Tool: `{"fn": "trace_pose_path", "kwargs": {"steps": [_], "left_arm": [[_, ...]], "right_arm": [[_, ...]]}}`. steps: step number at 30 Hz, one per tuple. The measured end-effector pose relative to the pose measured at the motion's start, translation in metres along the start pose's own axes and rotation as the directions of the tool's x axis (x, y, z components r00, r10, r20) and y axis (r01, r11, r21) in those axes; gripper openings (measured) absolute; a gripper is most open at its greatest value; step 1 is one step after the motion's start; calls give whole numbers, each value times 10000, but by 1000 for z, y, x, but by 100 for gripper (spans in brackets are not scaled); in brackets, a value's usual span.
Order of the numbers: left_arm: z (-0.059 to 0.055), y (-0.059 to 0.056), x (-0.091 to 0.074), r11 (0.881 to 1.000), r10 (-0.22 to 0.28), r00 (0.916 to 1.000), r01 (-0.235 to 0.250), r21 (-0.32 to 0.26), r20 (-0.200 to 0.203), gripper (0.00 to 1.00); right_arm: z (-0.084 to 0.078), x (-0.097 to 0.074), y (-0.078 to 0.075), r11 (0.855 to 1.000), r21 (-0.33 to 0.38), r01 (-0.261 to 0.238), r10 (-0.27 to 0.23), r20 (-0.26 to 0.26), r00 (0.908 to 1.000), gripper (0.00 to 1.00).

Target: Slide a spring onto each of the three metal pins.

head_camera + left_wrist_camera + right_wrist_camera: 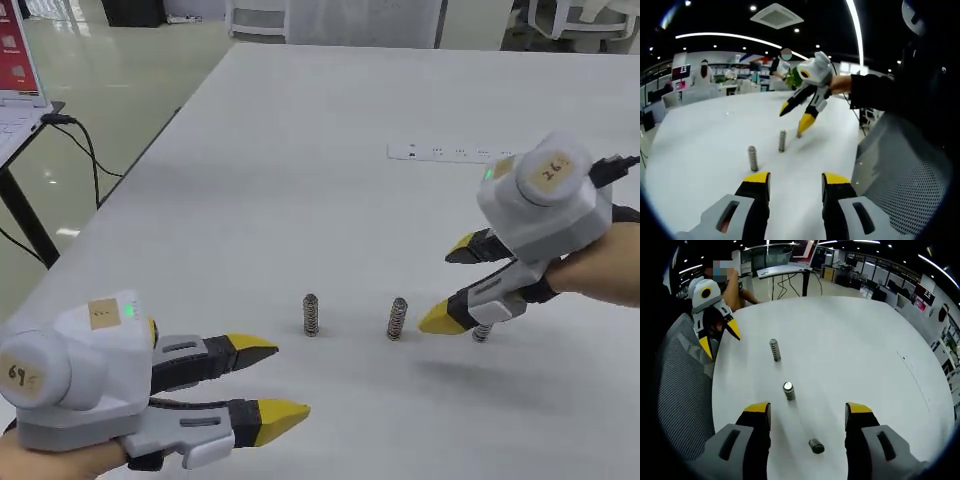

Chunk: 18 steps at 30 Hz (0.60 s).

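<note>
Three small grey springs stand upright in a row on the white table (300,180): the left spring (311,314), the middle spring (397,318) and the right spring (482,332). Whether a pin is inside each I cannot tell. My right gripper (450,284) hovers open just above the right spring, which lies between its jaws (816,445); ahead of it are the middle spring (789,390) and the far spring (774,349). My left gripper (282,378) stands open near the table's front left, empty, facing two springs (753,158) (782,141).
A white power strip (440,153) lies at the back right of the table. A side desk with a laptop (15,70) and a hanging cable (90,150) stands off the left edge. People and office desks fill the far background.
</note>
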<state>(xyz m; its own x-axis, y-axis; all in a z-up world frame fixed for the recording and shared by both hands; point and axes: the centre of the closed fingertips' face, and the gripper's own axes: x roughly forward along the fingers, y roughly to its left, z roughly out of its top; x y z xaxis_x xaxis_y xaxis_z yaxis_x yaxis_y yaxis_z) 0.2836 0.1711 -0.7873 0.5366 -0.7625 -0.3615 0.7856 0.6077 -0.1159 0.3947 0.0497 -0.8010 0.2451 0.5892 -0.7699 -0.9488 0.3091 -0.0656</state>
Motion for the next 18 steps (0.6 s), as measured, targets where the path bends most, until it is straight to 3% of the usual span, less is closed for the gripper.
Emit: {"fn": "trace_pose_path", "kwargs": {"steps": [18], "left_arm": [[6,5,-1,9992,326,9992,-321,-232,225,41]], "right_arm": [[-27,-36,0,9881,1252,890,-1011,943,9904,63]]}}
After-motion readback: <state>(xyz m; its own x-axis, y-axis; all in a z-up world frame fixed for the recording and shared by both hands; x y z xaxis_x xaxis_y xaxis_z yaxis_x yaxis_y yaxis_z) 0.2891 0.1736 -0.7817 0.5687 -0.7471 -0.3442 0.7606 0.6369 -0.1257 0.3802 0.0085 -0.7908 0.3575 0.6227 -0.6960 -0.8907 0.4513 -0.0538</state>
